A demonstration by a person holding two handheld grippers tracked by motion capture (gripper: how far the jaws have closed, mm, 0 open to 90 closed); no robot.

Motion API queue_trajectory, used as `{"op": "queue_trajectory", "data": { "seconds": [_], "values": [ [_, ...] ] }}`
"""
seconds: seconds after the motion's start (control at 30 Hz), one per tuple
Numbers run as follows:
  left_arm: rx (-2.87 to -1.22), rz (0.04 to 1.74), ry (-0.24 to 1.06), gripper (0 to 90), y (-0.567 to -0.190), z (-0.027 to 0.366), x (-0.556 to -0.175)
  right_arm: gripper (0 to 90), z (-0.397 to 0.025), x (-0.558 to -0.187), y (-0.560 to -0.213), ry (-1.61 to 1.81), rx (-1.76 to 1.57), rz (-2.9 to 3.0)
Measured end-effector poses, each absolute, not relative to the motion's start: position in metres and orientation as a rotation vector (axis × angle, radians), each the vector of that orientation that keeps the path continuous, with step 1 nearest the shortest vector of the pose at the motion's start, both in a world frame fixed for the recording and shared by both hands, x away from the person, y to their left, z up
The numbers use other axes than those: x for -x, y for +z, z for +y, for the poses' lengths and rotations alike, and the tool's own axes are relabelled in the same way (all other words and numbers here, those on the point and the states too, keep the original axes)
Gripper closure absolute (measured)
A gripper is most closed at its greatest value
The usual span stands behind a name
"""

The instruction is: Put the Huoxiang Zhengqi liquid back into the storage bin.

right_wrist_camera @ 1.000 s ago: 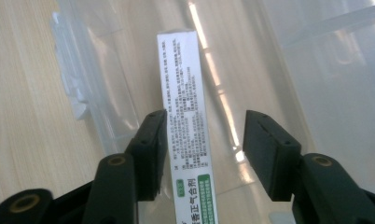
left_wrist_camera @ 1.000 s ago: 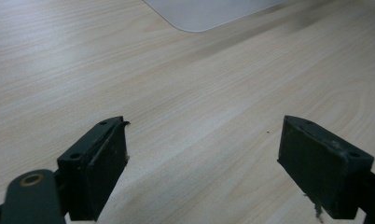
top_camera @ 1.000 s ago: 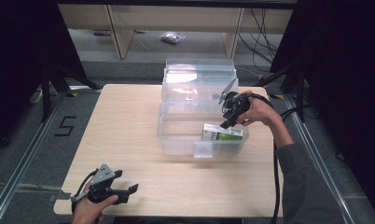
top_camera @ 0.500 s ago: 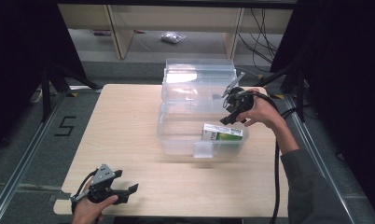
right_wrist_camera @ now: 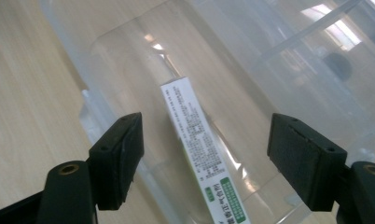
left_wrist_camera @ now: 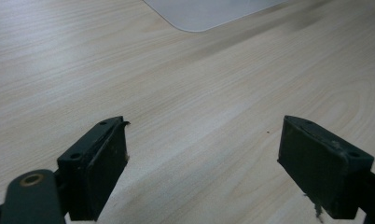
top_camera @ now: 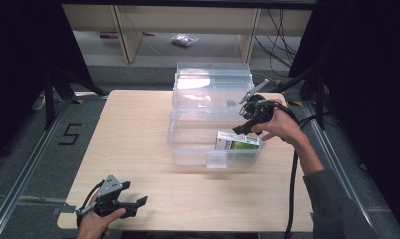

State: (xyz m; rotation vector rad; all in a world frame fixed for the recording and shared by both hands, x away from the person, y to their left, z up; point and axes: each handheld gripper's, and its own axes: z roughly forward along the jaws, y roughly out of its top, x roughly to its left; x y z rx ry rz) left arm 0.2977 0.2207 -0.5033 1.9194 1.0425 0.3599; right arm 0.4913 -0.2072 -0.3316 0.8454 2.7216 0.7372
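Wooden table; both tools, left and right, wide apart, empty; box lettering blurred.

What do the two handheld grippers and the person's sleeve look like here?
Both the left gripper and the right gripper are black with blocky, flat-faced jaws. A grey three-cornered plate tops the left one. A black cable trails from the right one past a grey sleeve.
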Motion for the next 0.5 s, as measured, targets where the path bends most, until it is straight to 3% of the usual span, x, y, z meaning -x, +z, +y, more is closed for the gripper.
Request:
{"op": "queue_trajectory", "data": {
  "seconds": [0.5],
  "values": [
    [-1.921,1.039,0.357,14.8,-0.503,0.221,-0.298,26.4,-0.213,-0.469,-0.332,0.834,-0.93,2.661]
  ]
}}
